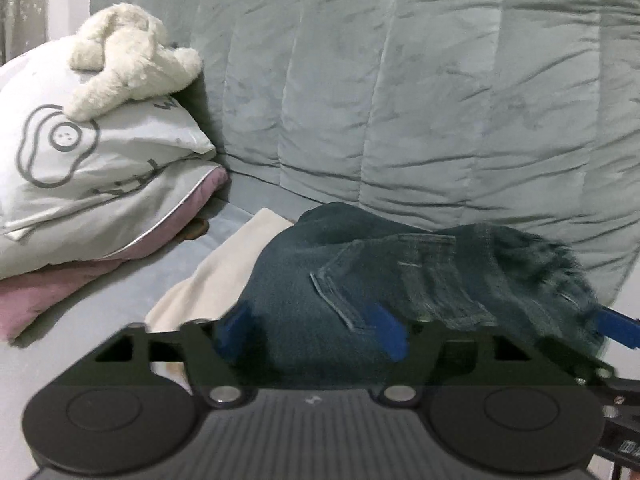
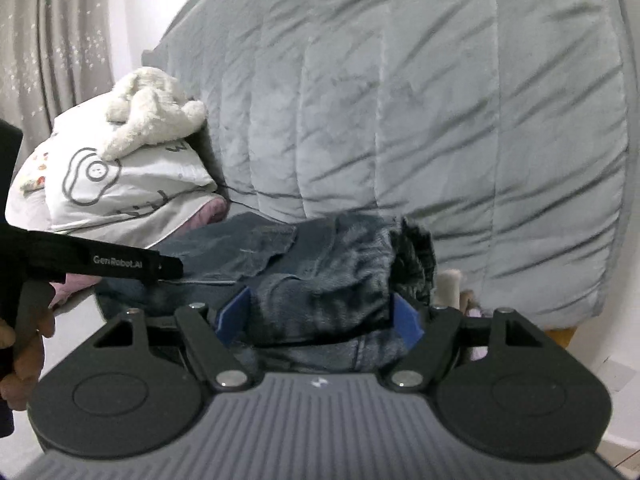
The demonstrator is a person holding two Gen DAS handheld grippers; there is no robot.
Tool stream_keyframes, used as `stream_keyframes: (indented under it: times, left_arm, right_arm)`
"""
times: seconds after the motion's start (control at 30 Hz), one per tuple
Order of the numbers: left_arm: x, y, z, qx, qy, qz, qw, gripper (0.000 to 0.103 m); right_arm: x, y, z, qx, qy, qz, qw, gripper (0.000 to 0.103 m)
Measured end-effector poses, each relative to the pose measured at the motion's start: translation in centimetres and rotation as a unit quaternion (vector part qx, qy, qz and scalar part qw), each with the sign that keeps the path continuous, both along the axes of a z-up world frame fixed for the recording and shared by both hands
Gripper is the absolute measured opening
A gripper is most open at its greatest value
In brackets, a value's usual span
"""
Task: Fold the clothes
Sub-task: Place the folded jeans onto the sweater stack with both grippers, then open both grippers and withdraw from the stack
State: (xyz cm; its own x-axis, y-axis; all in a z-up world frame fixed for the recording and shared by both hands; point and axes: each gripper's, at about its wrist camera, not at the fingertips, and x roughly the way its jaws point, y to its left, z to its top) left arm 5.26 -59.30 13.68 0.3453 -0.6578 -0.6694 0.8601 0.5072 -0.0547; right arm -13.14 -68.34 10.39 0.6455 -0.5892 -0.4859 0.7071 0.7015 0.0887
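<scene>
On the grey bed (image 1: 120, 292), a pair of dark blue jeans (image 1: 320, 280) lay bunched in a heap in front of a quilted grey headboard (image 1: 400, 80). Part of the denim rested over a cream cloth (image 1: 224, 268) spread on the sheet. A back pocket and the fringed hem faced up in the left wrist view, though motion blur softened the right side of the fabric.

The left hand-held gripper (image 1: 310, 332) had its blue fingers (image 1: 386, 330) spread wide, with denim lying between and over them; whether the fingers actually pinched the cloth could not be told. A blue finger of the other tool showed at the right edge of that view, under the frayed hem.

From the right wrist view, the right hand-held gripper (image 2: 320, 316) clamped a thick fold of the jeans (image 2: 328, 280) between its blue pads (image 2: 406, 318), the cloth filling the gap from side to side. The left tool's black arm crossed the left of that view, with the person's hand (image 2: 24, 356) on its handle.

At the far left, a white printed pillow (image 1: 100, 168) sat stacked on a pink pillow (image 1: 60, 284), and a cream plush toy (image 1: 128, 56) rested on top. A patterned grey curtain (image 2: 52, 40) hung behind.
</scene>
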Motion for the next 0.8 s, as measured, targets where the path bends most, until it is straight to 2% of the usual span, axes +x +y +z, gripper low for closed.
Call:
stream_keyframes:
  times: [0.1,0.2,0.33,0.47,0.63,0.8]
  left_arm:
    - [-1.7,3.4,1.3,0.017,0.005,0.002,0.9998,0.083]
    - [-3.6,7.2,2.0,0.041,0.001,0.015,0.9990,0.088]
    - [-6.1,13.1,1.9,0.069,0.001,0.059,0.9959,0.092]
    - [-8.1,19.7,1.5,0.076,0.015,0.106,0.9914,0.102]
    - [-9.5,27.6,0.9,0.085,0.041,0.162,0.9822,0.102]
    - [-10.3,35.4,0.6,0.098,0.046,0.228,0.9675,0.102]
  right_arm:
    - [-0.4,2.0,0.9,0.005,0.011,0.019,1.000,0.080]
    - [-0.7,5.0,1.8,0.008,0.020,0.043,0.999,0.093]
    - [-1.4,10.3,3.2,-0.006,0.028,0.086,0.996,0.103]
    - [-2.0,15.2,4.1,-0.005,0.035,0.125,0.991,0.103]
    - [-2.2,21.5,4.7,-0.021,0.045,0.166,0.985,0.103]
    - [-1.1,28.0,4.8,-0.015,0.052,0.206,0.977,0.103]
